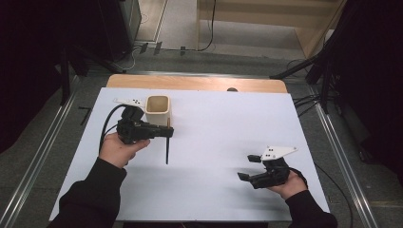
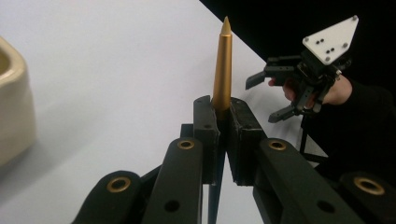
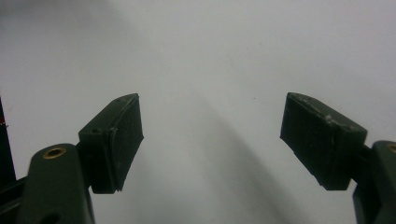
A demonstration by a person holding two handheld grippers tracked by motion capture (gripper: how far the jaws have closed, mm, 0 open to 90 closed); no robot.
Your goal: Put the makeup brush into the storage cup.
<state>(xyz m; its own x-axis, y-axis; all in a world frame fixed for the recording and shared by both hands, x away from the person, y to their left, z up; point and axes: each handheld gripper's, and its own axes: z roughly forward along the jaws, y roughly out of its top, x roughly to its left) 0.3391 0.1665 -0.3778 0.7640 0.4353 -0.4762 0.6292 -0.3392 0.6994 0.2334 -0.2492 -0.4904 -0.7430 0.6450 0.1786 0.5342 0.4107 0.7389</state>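
Observation:
My left gripper [image 1: 168, 131] [image 2: 223, 116] is shut on a pen [image 1: 167, 149] [image 2: 222, 70] with a gold tapered end and a dark shaft. The pen hangs upright above the white table sheet [image 1: 214, 133], with its gold end above the jaws and its shaft below them. A cream square cup [image 1: 158, 110] [image 2: 11, 107] stands just behind the left gripper, open side up. My right gripper [image 1: 249, 167] [image 3: 212, 144] [image 2: 261, 100] hovers low at the near right of the table, open, with nothing between its pads [image 3: 119, 140].
The table's wooden far edge [image 1: 195, 83] shows beyond the sheet. Metal rails [image 1: 43, 152] run along both sides of the table, and dark stands and cables [image 1: 309, 99] crowd the floor behind and to the right.

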